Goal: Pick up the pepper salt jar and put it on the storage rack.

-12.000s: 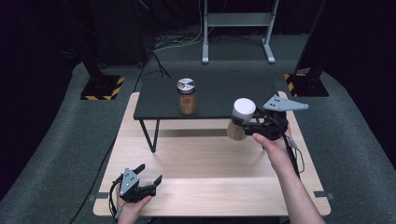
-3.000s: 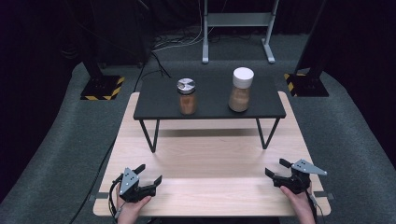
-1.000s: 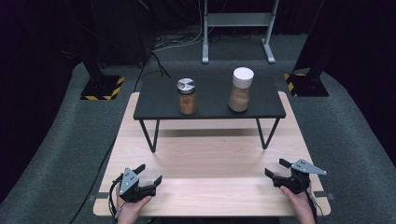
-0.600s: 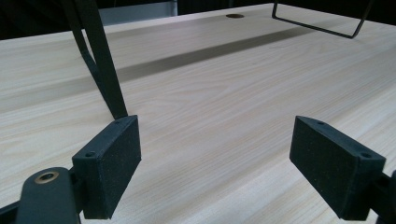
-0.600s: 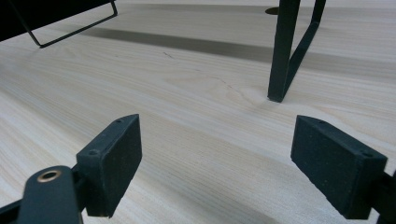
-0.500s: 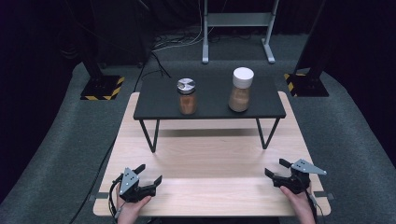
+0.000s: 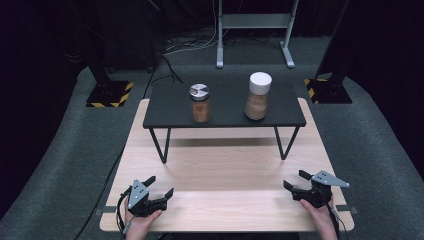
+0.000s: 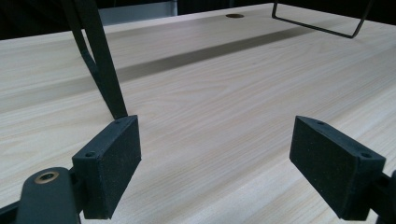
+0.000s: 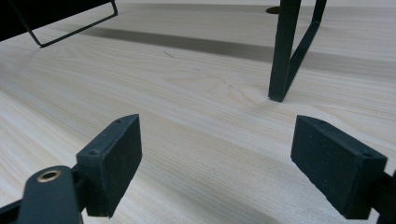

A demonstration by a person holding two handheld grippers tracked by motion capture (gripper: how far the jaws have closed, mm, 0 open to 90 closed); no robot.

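High view counts 2 jars, both upright on 1 low black shelf (image 7: 170,107) that stands on the pale wooden table (image 7: 225,165): the shorter jar with the silver lid (image 7: 200,103) sits left of centre, and the taller jar with the white lid (image 7: 258,96) sits to its right, the 2 well apart from each other. Both jars hold a brown powder. The shelf rests on 2 black wire legs, 1 at each end. At the near edge of the table are 2 hands, each with 1 gripper: the left gripper (image 7: 160,187) near the left corner and the right gripper (image 7: 296,181) near the right corner, both low over the bare wood and well apart from the shelf and the jars. Left gripper view shows its 2 black jaws spread wide with only wood grain between them, and 1 shelf leg (image 8: 100,60) rising just behind the left-hand jaw. Right gripper view shows the same: 2 jaws standing wide apart, nothing gripped, with 1 shelf leg (image 9: 285,51) planted on the table ahead of them.
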